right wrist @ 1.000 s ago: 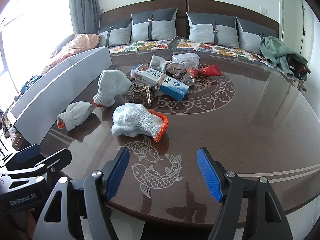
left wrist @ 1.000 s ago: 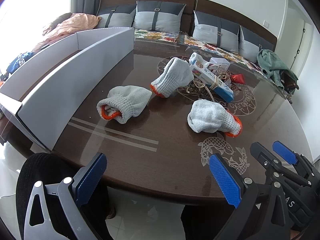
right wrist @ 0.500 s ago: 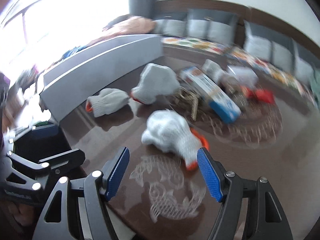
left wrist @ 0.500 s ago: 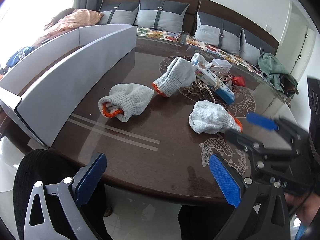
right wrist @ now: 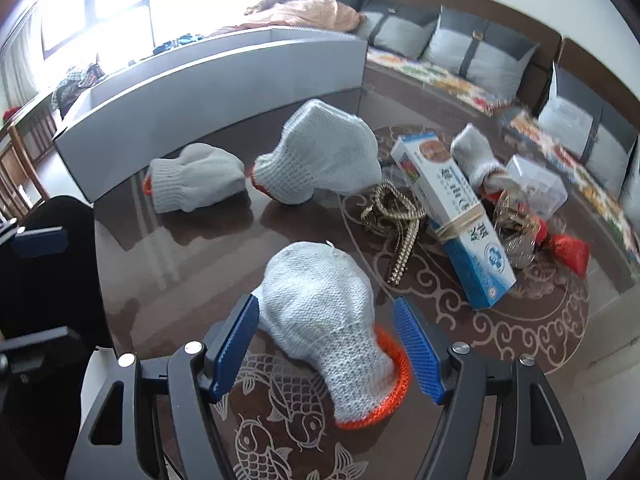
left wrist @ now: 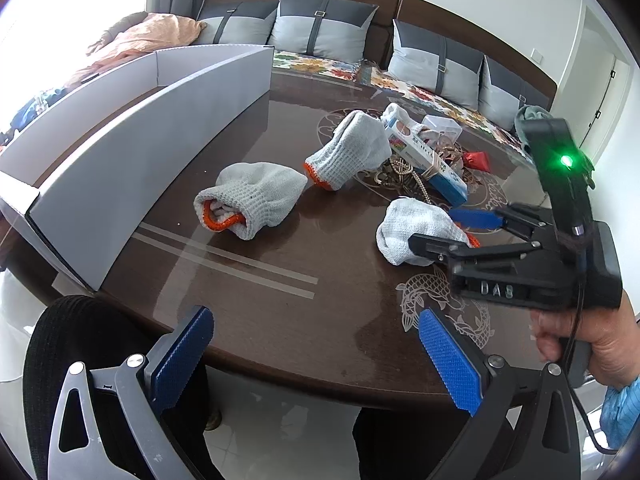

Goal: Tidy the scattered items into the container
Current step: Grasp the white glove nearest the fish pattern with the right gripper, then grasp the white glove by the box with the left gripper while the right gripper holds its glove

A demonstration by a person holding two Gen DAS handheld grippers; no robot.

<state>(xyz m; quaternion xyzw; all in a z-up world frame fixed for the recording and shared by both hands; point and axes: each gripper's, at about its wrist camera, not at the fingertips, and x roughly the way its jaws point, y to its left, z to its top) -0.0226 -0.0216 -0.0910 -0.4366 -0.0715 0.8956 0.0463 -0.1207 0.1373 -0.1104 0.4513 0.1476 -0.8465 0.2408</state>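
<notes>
Glove (right wrist: 320,312) between tool (right wrist: 326,350) pads — unclamped

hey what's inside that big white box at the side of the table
Nothing can be confirmed. Both views show only the outer and inner walls of the white corrugated box; its near wall hides the floor, so any contents are covered.

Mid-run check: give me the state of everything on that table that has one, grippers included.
Right gripper: open, fingers either side of nearest glove, not closed.
Left gripper: open, holding nothing, at table edge.
Nearest white knit glove with orange cuff: lying on table, ungrasped.
Middle white knit glove: on table, propped against clutter.
Left-most white knit glove: lying flat.
Blue-and-white rubber-banded carton: lying, closed.
White open-topped container: none of these items visible inside.
</notes>
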